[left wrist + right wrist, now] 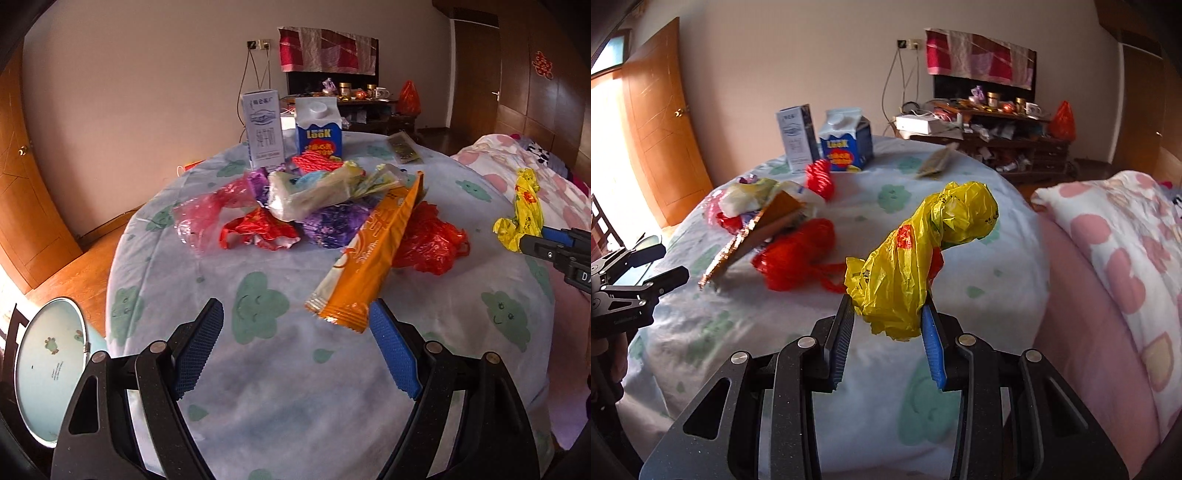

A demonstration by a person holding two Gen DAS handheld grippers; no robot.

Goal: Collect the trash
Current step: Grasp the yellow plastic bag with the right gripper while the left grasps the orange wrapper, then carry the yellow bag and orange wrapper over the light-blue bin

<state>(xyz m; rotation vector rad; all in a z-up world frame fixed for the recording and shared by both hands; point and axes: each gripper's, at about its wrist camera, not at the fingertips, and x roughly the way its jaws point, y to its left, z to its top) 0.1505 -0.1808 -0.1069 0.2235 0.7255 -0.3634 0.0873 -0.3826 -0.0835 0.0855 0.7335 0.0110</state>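
The bin [51,373], round and pale, sits far left below the table [288,398] edge. The left gripper [295,347] is spread wide and empty; the glossy orange wrapper [369,258] lies just by its right pad and could skid on the smooth cloth if nudged. Right of the crinkly pile, the right gripper [888,332] pinches the yellow bag [916,258] by a thin fold, which may slip out or tear.

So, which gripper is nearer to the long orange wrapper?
Left. The left gripper stands open just before the orange wrapper, at its near end. The right gripper, off to its right, is shut on the yellow bag.
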